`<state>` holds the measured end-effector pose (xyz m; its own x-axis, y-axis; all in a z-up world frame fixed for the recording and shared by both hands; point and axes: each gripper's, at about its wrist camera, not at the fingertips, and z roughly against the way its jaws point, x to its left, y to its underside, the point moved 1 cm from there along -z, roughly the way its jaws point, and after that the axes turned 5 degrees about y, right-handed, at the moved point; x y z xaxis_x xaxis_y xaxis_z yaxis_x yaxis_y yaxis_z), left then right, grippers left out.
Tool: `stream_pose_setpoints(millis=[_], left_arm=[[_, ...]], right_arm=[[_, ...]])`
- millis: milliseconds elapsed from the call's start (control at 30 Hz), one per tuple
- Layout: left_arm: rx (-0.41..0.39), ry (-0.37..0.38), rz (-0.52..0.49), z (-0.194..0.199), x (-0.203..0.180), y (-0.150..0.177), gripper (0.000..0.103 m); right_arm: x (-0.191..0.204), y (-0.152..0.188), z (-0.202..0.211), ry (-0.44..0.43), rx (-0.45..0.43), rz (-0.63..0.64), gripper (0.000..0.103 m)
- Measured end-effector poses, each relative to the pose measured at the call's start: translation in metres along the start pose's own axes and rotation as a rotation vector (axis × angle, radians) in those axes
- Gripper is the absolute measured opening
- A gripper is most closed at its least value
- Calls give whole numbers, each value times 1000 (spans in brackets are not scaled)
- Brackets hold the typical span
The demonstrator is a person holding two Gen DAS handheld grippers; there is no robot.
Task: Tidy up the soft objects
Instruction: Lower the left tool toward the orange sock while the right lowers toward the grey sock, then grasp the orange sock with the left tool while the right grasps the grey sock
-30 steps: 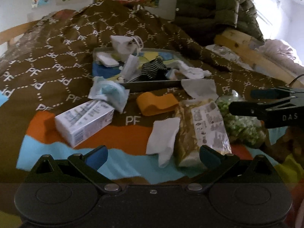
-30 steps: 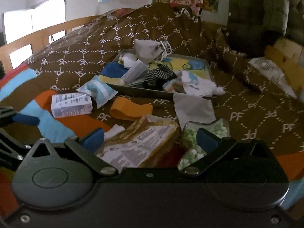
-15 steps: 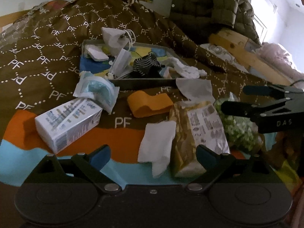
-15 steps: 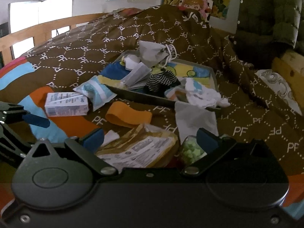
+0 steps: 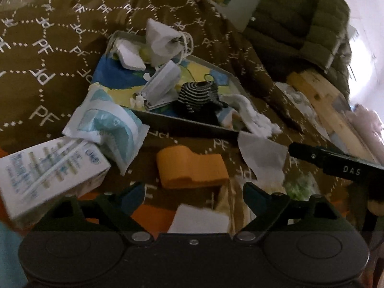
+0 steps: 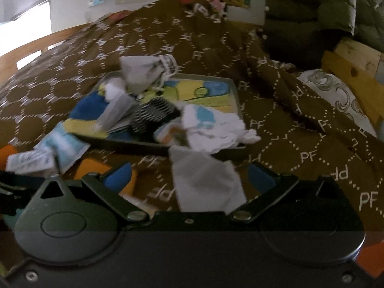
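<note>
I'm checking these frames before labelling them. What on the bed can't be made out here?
- Left wrist view: the green-filled packet is mostly hidden behind the left gripper and the right gripper's finger.
- Left wrist view: the white cloth is cut off by the gripper body.
- Right wrist view: print on the white box is blurred.
- Right wrist view: the orange band sits partly behind the right gripper.

Black left claw (image 5: 193,193) with blue pads (image 5: 252,193) and silver screws.
</note>
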<state>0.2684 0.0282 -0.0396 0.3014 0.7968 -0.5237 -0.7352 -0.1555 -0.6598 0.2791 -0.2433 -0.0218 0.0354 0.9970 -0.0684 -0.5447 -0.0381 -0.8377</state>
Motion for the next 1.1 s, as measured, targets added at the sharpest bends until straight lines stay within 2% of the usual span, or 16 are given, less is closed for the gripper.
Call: stream_pose_setpoints(millis=[167,333,633,700,767,867,933,1100], left_arm=[[21,-14,17,-27,-3,-14,88],[49,-73,4,-45,-9,-22,82],[81,-142,-60,-57,-21,-32,76],[88,-158,-75,-59,-23,-33,73],[90,-164,-82,-60,-25,-33,70],[101,-172,-94,-62,-27,-34,63],[112,-182,-119,-63,-30,-34,59],[133,-203,-166,-65,-35,-33,49]], right_arm=[[-14,-6,-32,16,39,-98,97],[-10,-3,-52,30,54,-58,96],[-3,-1,-88,71,116,-101,95],[-3,0,-94,70,128,-108,84],[-3,2,-99,69,138,-116,83],[-4,3,-105,72,143,-121,70],[-5,4,-108,76,147,-132,67],[-11,7,-111,72,154,-149,47]])
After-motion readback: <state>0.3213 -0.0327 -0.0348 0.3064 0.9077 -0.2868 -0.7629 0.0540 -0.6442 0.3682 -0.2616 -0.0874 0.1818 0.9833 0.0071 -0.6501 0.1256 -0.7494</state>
